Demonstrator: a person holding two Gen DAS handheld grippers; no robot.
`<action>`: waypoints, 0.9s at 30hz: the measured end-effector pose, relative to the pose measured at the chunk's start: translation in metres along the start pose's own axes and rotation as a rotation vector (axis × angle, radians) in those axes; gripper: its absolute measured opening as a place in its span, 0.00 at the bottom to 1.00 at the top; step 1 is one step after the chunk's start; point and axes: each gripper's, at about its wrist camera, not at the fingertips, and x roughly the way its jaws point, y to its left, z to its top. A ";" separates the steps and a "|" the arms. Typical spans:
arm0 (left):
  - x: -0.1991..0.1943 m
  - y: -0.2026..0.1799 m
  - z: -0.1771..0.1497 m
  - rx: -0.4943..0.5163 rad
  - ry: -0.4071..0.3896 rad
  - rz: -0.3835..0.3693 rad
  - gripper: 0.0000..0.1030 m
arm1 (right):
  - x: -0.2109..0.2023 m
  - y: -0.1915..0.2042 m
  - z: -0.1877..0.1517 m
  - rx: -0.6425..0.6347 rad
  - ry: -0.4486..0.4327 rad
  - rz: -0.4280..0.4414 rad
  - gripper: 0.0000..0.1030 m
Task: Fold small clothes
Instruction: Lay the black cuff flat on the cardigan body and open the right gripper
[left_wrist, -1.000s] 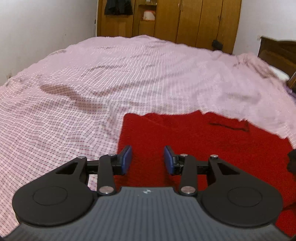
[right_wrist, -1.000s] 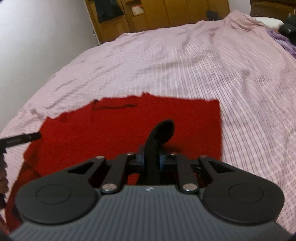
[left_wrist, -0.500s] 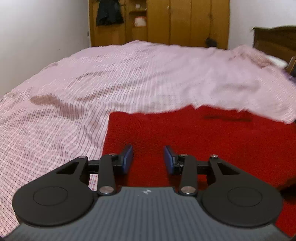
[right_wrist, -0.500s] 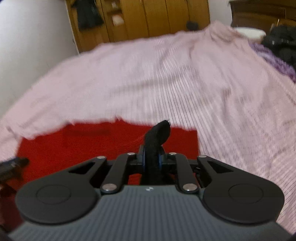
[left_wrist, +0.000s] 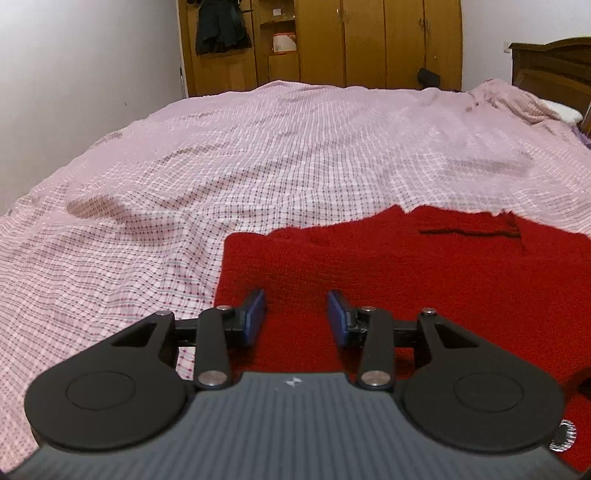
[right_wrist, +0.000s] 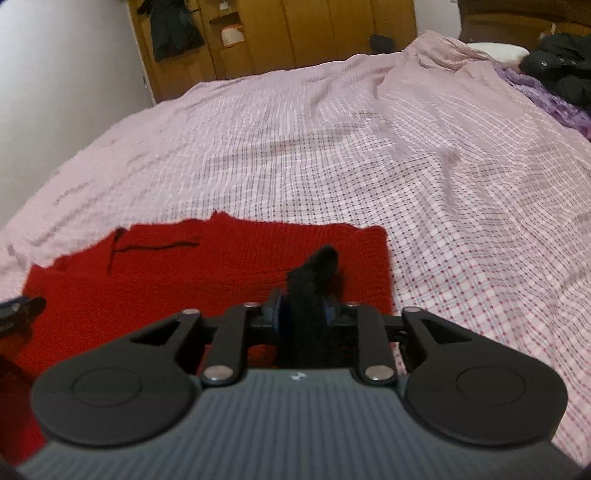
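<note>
We saw the red knitted cloth (left_wrist: 424, 280) lying flat on the pink checked bedsheet (left_wrist: 258, 166). Our left gripper (left_wrist: 297, 317) hung over its near left corner, jaws apart and empty. Our right gripper (right_wrist: 301, 314) had just been opening its jaws, with a small black fabric piece (right_wrist: 314, 280) standing between them; whether the pads pressed it, we could not tell.
</note>
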 end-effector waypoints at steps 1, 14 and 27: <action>-0.006 0.001 0.000 -0.001 -0.002 -0.010 0.45 | -0.006 -0.001 0.000 0.006 -0.007 -0.001 0.33; -0.053 -0.007 -0.019 0.030 0.023 -0.047 0.45 | -0.051 0.002 -0.018 -0.014 -0.037 0.026 0.48; -0.035 -0.015 -0.021 0.056 0.049 -0.033 0.45 | -0.035 -0.008 -0.031 0.017 -0.010 0.027 0.48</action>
